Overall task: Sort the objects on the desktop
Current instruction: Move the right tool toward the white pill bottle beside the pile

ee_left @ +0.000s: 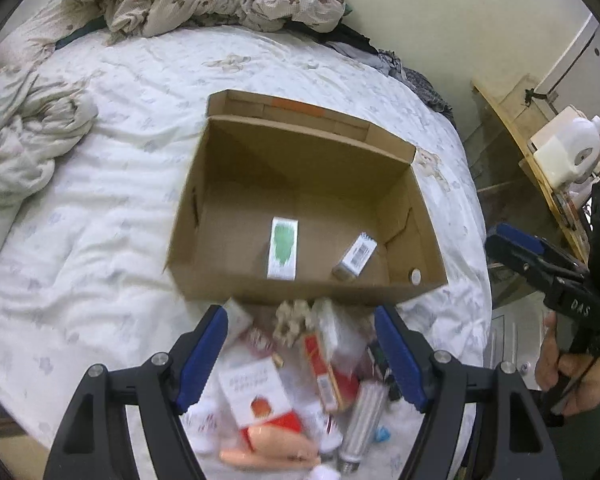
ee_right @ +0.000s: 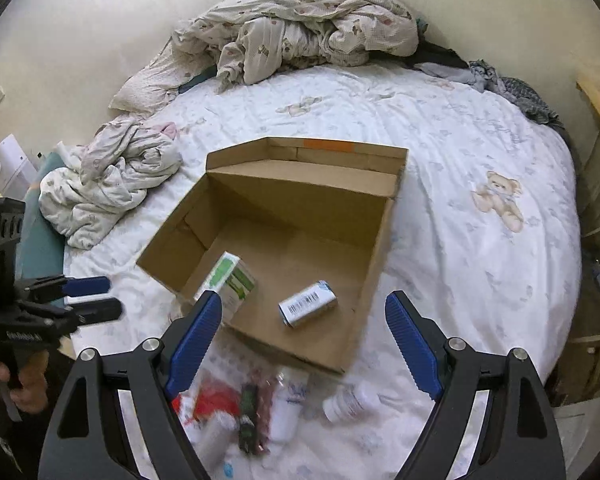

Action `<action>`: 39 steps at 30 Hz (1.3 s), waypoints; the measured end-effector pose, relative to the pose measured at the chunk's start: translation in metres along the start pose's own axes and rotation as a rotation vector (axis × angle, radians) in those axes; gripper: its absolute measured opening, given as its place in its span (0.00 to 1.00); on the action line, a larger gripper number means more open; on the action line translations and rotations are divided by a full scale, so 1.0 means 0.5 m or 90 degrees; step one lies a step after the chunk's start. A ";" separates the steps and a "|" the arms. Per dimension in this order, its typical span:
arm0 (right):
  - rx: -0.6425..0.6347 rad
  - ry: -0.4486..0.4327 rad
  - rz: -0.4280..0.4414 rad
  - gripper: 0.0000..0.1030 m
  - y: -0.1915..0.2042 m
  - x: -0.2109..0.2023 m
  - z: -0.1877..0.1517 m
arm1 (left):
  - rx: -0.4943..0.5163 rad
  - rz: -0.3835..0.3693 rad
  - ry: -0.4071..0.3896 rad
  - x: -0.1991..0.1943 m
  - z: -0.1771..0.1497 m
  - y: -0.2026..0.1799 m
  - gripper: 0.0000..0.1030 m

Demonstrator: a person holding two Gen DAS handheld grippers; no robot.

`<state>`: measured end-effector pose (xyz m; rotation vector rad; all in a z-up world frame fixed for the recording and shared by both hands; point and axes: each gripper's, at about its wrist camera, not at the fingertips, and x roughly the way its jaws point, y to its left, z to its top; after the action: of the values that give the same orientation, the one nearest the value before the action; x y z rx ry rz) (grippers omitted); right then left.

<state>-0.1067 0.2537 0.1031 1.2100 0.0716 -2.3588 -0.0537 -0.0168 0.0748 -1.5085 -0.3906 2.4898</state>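
White quilted bedspread (ee_right: 440, 152) with faint bear prints, rumpled blanket (ee_right: 300, 24) heaped beyond the cardboard box (ee_right: 374, 264). Open brown box, plain corrugated walls, orange tape strip on its far flap. Inside the box: green-and-white carton (ee_left: 283, 254) lying flat, smaller white carton (ee_left: 354, 258) with a barcode beside it. Just in front of the box: blurred pile of packets (ee_left: 300, 380), red-and-white wrappers, a white pill bottle (ee_right: 350, 400). Left gripper (ee_left: 300, 360) spread wide above the pile, holding nothing. Right gripper (ee_right: 304, 344) equally wide, empty, over the box's near edge.
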 end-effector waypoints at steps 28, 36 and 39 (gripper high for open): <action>0.149 0.117 -0.097 0.84 -0.170 0.076 -0.104 | -0.049 0.029 0.047 0.039 -0.099 0.037 0.74; 0.183 0.142 -0.131 0.84 -0.208 0.086 -0.108 | -0.032 0.024 0.045 0.042 -0.099 0.020 0.74; 0.207 0.130 -0.122 0.84 -0.233 0.072 -0.101 | -0.026 0.034 0.043 0.044 -0.099 0.019 0.74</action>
<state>-0.1379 0.3553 0.0250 1.6633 -0.1418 -2.4684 -0.0202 -0.0132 0.0317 -1.6342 -0.3969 2.4773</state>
